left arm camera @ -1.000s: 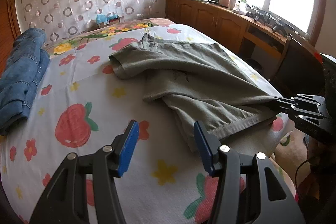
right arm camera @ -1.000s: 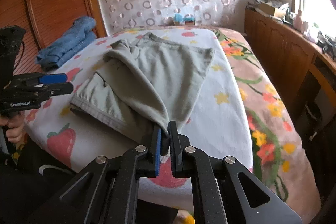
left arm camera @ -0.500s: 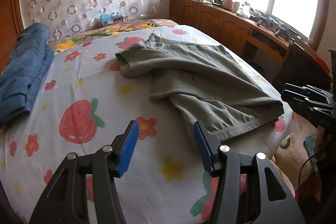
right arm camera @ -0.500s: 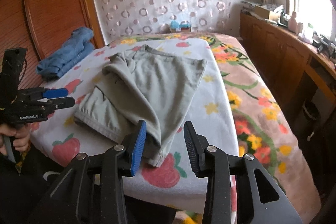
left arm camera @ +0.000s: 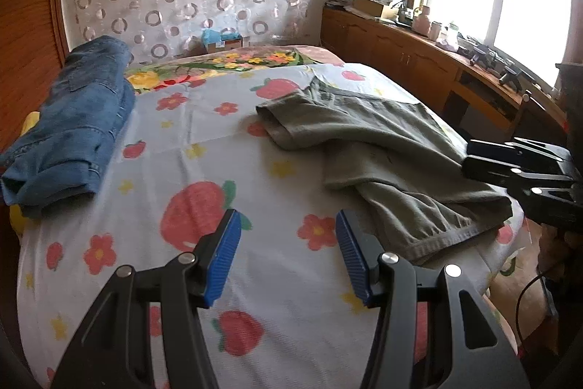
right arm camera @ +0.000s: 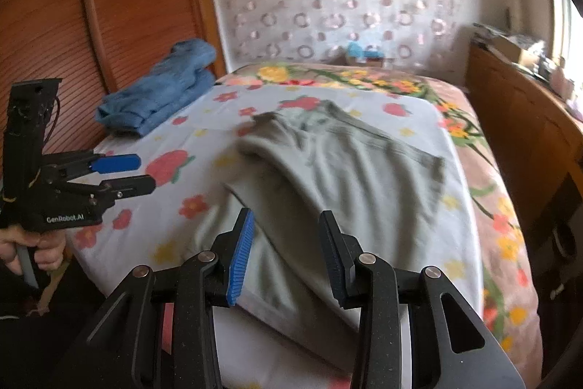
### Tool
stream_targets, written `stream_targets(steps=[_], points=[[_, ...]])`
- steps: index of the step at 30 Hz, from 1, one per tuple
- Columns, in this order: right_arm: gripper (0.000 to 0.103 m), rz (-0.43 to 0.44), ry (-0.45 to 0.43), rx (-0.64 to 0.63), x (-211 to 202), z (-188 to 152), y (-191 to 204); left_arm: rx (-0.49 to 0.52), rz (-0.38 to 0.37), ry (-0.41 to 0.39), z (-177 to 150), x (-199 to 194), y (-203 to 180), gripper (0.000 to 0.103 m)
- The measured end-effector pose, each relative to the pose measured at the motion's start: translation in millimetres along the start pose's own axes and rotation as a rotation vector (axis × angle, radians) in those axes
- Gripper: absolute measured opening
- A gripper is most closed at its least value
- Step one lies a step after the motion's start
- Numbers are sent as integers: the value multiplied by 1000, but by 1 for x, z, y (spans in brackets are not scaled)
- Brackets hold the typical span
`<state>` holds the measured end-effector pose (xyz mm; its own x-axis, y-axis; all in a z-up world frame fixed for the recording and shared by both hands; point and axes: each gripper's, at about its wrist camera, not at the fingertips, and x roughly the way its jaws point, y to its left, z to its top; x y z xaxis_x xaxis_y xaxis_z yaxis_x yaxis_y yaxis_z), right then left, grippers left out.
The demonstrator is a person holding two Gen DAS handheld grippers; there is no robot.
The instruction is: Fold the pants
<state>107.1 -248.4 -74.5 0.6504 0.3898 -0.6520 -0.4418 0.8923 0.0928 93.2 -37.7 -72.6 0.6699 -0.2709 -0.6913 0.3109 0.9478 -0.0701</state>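
You hold two grippers: your left gripper (left arm camera: 288,254) hovers with jaws apart and empty over the sheet near the bed's (left arm camera: 255,279) front edge, and your right gripper (right arm camera: 286,254) is also apart with nothing pinched. One pair of olive pants (left arm camera: 382,148) lies half-folded toward the bed's right front corner, one denim pile (left arm camera: 73,123) at its left edge. A second ago your right gripper clamped the pants' edge; it has let go.

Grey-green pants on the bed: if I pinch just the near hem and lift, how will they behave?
The grey-green fabric pants will probably drape and sag rather than hold shape; they already lie in soft wrinkled folds. The top layer may slide off, since the fold is uneven. They look light, lying flat on the fruit-print sheet.
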Motion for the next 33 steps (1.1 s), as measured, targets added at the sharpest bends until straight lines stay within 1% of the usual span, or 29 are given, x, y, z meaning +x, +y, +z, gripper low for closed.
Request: stream_targets(steps=[9, 15, 19, 24, 33], points=[[37, 71, 56, -52, 38, 26, 21, -9, 10, -27, 3, -10, 8, 53], [37, 92, 105, -74, 65, 35, 28, -8, 14, -34, 2, -14, 10, 53], [37, 100, 139, -85, 83, 38, 31, -12, 14, -32, 0, -14, 15, 53], [37, 119, 149, -116, 93, 39, 38, -30, 18, -29, -3, -13, 22, 53], [37, 100, 212, -175, 114, 29, 44, -50, 19, -23, -9, -13, 31, 53]])
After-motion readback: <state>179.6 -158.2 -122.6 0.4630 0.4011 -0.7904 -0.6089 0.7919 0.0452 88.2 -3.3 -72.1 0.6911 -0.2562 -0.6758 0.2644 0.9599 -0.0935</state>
